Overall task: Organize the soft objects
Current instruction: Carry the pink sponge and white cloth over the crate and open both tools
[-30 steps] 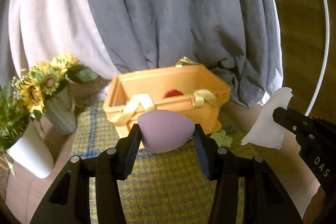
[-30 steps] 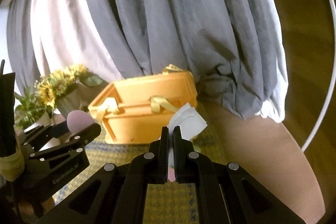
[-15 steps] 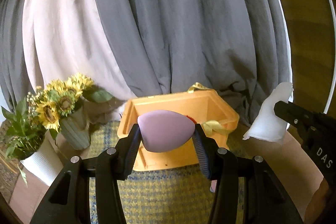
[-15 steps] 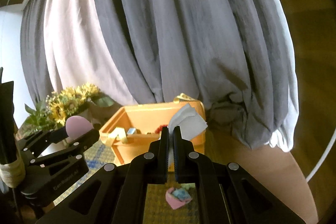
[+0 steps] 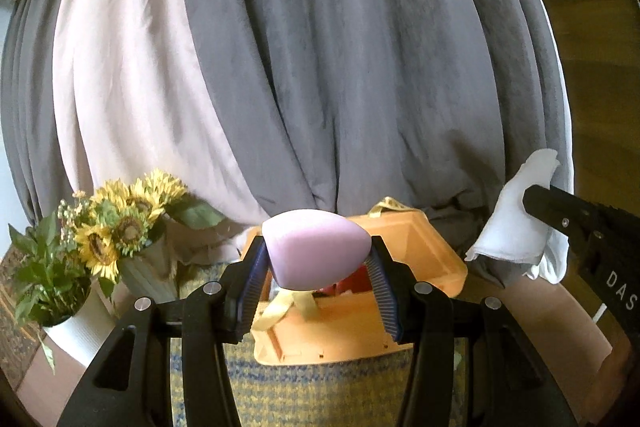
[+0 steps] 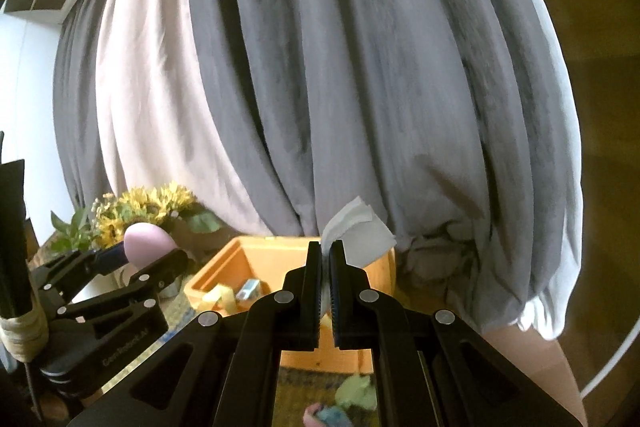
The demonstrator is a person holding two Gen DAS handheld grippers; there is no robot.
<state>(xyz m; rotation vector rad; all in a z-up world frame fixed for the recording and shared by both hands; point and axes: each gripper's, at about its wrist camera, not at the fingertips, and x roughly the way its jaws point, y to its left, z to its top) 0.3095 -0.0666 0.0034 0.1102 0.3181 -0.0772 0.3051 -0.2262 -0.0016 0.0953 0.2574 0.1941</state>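
My left gripper is shut on a lilac egg-shaped sponge and holds it in the air in front of the orange basket. It also shows in the right wrist view at the left, with the sponge. My right gripper is shut on a white folded cloth, held above the basket. In the left wrist view the cloth hangs at the right. The basket holds several small soft items.
A vase of sunflowers and a white pot with a green plant stand at the left. Grey and white curtains hang behind. A yellow-blue woven mat lies under the basket. Small green and pink items lie on the mat.
Both grippers have risen and tilted upward, so the basket sits lower in both views and its inside shows. Both still hold their objects.
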